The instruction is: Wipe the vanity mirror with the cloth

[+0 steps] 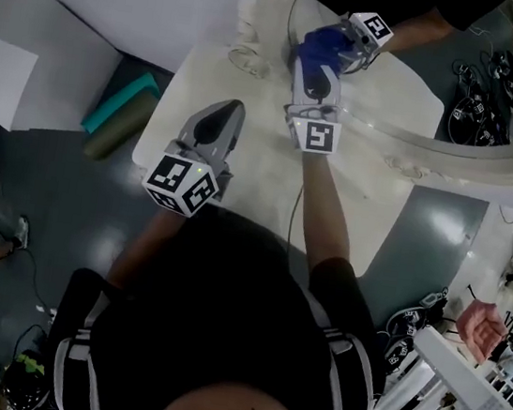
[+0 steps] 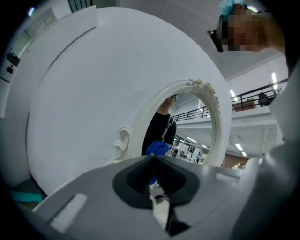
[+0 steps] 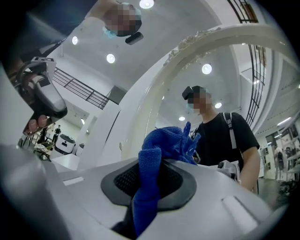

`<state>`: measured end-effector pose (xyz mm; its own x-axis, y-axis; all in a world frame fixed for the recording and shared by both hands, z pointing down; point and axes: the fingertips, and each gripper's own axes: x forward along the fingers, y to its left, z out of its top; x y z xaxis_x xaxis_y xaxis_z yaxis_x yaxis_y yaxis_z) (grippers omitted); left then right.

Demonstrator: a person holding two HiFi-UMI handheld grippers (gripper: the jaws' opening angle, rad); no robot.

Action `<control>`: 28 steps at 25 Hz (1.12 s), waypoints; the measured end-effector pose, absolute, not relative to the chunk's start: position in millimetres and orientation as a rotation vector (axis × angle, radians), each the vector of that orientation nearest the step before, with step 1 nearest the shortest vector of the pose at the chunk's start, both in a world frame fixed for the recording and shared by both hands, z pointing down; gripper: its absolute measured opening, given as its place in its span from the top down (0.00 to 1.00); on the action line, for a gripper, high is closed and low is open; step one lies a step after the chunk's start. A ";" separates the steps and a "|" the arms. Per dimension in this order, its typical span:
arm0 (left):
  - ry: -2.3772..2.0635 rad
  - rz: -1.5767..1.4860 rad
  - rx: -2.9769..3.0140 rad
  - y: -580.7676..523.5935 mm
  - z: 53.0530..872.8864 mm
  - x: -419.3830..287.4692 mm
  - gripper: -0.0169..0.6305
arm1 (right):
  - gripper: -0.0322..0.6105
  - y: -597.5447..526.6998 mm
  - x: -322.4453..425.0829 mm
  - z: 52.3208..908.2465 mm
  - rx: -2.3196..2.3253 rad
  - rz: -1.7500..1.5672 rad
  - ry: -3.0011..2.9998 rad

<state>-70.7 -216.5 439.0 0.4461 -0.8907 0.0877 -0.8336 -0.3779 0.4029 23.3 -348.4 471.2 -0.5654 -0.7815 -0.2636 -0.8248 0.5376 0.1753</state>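
Observation:
An oval vanity mirror (image 1: 427,72) in an ornate white frame (image 1: 275,3) stands at the far side of the white table (image 1: 261,172). My right gripper (image 1: 316,63) is shut on a blue cloth (image 1: 317,43), which touches the glass at the mirror's lower left. In the right gripper view the cloth (image 3: 157,159) bunches out between the jaws, in front of the frame (image 3: 157,101). My left gripper (image 1: 236,107) hovers over the table to the left, its jaws closed with nothing in them. From the left gripper view, the mirror (image 2: 194,126) and the cloth (image 2: 157,147) lie ahead.
The frame's scrolled foot (image 1: 247,45) juts out at the table's far left. A teal rolled mat (image 1: 119,102) lies on the dark floor left of the table. White railings (image 1: 457,398) stand at the lower right. A thin cable (image 1: 293,216) runs across the table.

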 end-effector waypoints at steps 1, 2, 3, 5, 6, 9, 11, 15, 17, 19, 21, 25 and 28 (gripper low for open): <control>-1.467 -0.201 2.306 -216.4 440.6 -74.2 0.95 | 0.84 -349.2 21.0 472.8 -1.365 0.392 2.613; -1.474 -0.200 2.299 -216.3 442.0 -77.9 0.95 | 0.84 -350.1 18.7 474.0 -1.354 0.378 2.611; -1.479 -0.201 2.291 -215.8 443.2 -81.1 0.95 | 0.84 -350.7 16.4 475.4 -1.344 0.378 2.613; -1.487 -0.205 2.279 -214.3 444.9 -85.4 0.95 | 0.84 -351.7 11.3 480.6 -1.332 0.371 2.634; -1.491 -0.206 2.275 -213.6 445.3 -86.6 0.95 | 0.84 -352.3 8.7 482.8 -1.327 0.356 2.643; -1.497 -0.207 2.269 -211.8 446.5 -88.8 0.95 | 0.84 -353.6 5.1 483.0 -1.311 0.322 2.636; -1.502 -0.209 2.264 -210.9 447.8 -91.4 0.95 | 0.84 -354.4 6.1 483.7 -1.304 0.314 2.637; -1.501 -0.216 2.260 -209.3 448.7 -95.5 0.95 | 0.84 -356.7 7.4 487.8 -1.293 0.246 2.656; -1.494 -0.221 2.269 -206.3 447.3 -95.5 0.95 | 0.84 -355.6 7.2 489.3 -1.292 0.215 2.671; -1.485 -0.223 2.283 -202.3 446.1 -94.8 0.95 | 0.84 -353.3 7.3 491.7 -1.314 0.201 2.685; -1.477 -0.226 2.299 -198.7 445.6 -92.9 0.95 | 0.84 -349.7 9.1 493.2 -1.338 0.198 2.683; -1.457 -0.235 2.318 -193.3 445.4 -88.4 0.95 | 0.84 -338.3 16.8 490.3 -1.381 0.166 2.646; -1.440 -0.240 2.328 -190.1 442.3 -87.7 0.95 | 0.84 -326.5 18.1 483.2 -1.397 0.144 2.626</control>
